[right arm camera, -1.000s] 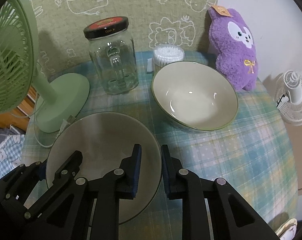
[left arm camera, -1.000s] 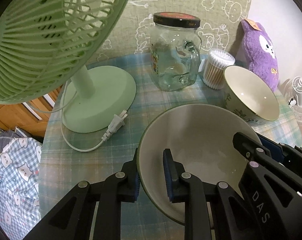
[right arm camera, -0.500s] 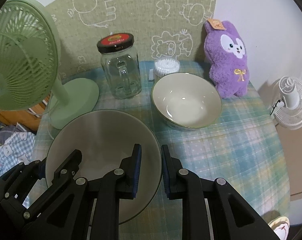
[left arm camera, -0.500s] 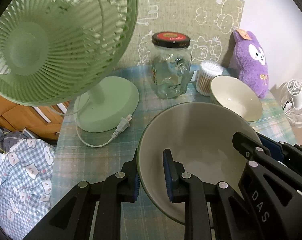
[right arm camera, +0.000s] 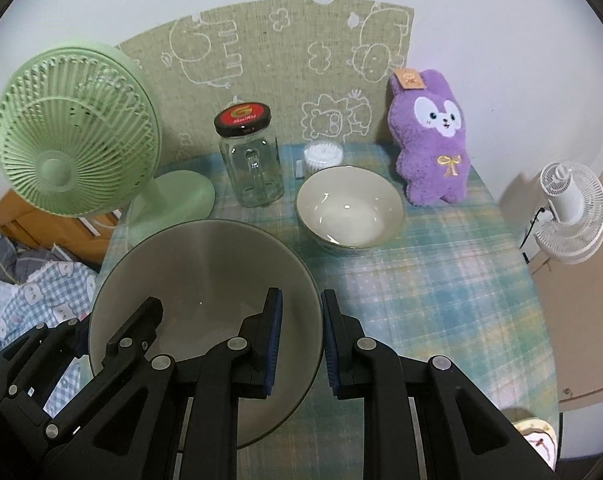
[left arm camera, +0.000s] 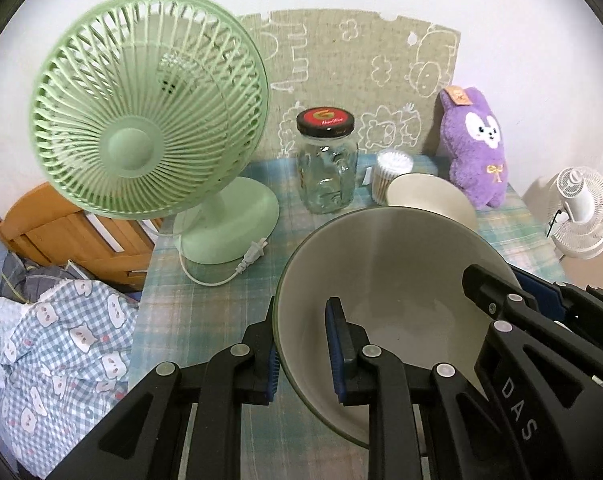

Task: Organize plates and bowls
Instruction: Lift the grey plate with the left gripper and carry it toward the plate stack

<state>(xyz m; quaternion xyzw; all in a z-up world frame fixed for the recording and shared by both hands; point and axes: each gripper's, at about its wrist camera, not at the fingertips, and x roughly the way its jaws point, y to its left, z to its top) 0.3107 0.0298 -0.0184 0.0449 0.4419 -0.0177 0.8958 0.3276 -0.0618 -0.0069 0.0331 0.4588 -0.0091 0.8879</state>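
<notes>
Two tongs clamp one large bowl (right arm camera: pixel 205 280), one on each side of its rim, holding it above the table (right arm camera: pixel 441 300). Left tongs (left arm camera: pixel 301 344) bite the left rim: one pad outside the wall, one inside. Right tongs (right arm camera: pixel 299 344) do the same on the right rim. Landmark: green fan (right arm camera: pixel 73 148). Held bowl sits in front of the fan base, toward the cameras. Glass jar (right arm camera: pixel 251 160), red-and-black lid on, stands upright just right of the fan base. Second bowl (right arm camera: pixel 349 208) rests on the table right of the jar, well clear of the fan and of the held bowl. Purple plush rabbit (right arm camera: pixel 429 144) stands farther right, at the wall. Cotton swab tub (right arm camera: pixel 323 156) sits between jar and rabbit, just behind the second bowl.
</notes>
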